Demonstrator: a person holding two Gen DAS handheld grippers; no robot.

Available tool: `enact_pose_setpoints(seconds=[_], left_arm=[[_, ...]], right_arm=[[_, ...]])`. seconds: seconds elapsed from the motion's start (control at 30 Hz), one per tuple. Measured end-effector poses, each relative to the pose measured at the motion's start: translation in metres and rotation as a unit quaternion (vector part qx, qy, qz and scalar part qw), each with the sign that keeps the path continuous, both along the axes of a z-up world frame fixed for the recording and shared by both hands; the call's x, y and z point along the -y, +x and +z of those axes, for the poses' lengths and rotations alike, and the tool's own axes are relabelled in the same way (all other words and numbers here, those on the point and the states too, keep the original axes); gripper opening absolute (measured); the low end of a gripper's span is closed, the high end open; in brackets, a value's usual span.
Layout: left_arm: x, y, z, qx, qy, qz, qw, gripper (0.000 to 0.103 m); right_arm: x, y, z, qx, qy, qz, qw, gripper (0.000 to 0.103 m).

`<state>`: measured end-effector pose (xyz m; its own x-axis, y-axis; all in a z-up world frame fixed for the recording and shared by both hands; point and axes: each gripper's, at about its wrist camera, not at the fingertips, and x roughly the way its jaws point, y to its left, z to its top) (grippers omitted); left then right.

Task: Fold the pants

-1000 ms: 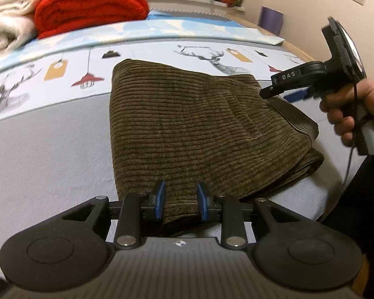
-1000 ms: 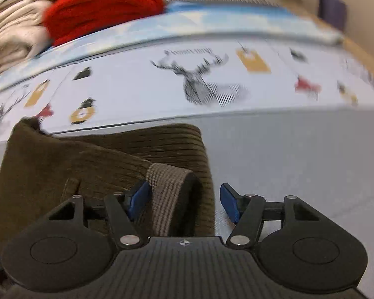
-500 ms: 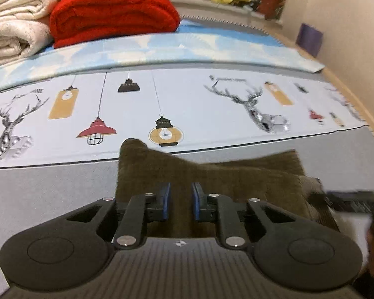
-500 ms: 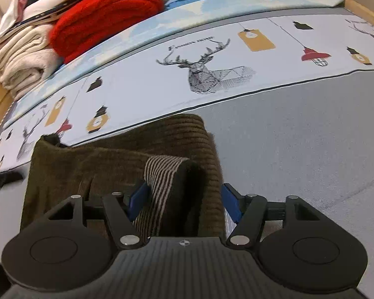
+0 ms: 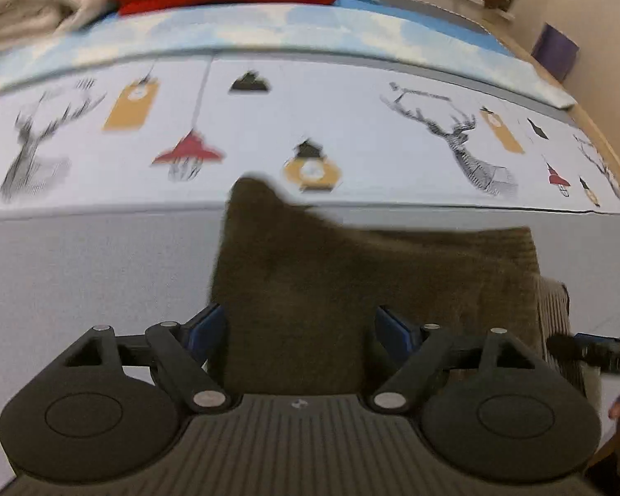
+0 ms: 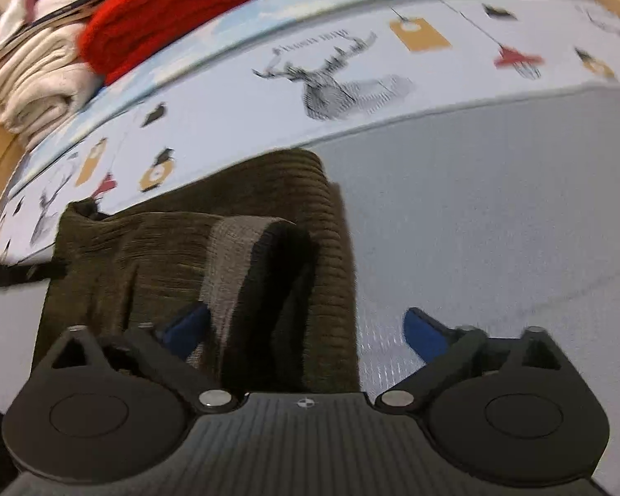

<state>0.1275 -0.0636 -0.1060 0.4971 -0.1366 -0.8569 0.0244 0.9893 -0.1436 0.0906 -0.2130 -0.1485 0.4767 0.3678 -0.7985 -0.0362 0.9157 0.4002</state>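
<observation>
One pair of pants [image 5: 351, 281], brown ribbed corduroy, lies folded into a thick pad on the grey part of the bedspread [image 5: 82, 273], with its far edge at the border of the white band printed with deer and lamps. Two grippers work it. The left gripper [image 5: 299, 328] has just been opening and its jaws stand wide, one on each side of the near-left corner; the blur makes it hard to say whether the blue pads touch cloth. The right gripper [image 6: 306, 326] has also just been opening, fully spread over the pad's right edge, where a paler ribbed inner band [image 6: 231, 256] curls up. Bare grey cover stretches right of the pants. At the far edge sit one red blanket [image 6: 165, 12] and one stack of cream blankets [image 6: 33, 82].
</observation>
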Motion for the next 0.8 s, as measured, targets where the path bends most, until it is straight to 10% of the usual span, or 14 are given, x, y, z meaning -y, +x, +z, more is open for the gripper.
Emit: enact_pose_setpoints(seconds=[0.5,0.7,0.8], left_arm=[[-0.053,-0.004,-0.067,-0.038,-0.173,0.038,0.9834,0.082],[-0.046,-0.002,-0.058,0.007,-0.147,-0.016,0.989,0.038],[-0.047,-0.003,-0.041,0.043,-0.142,-0.032,0.9885,0.034]], right_arm=[[-0.007,-0.003,-0.024,-0.039,0.081,-0.004,0.996,0.099],[-0.015,-0.007,-0.01,0.0,0.067,-0.009,0.998,0.072],[-0.023,-0.008,0.004,0.035,0.047,-0.013,0.998,0.056]])
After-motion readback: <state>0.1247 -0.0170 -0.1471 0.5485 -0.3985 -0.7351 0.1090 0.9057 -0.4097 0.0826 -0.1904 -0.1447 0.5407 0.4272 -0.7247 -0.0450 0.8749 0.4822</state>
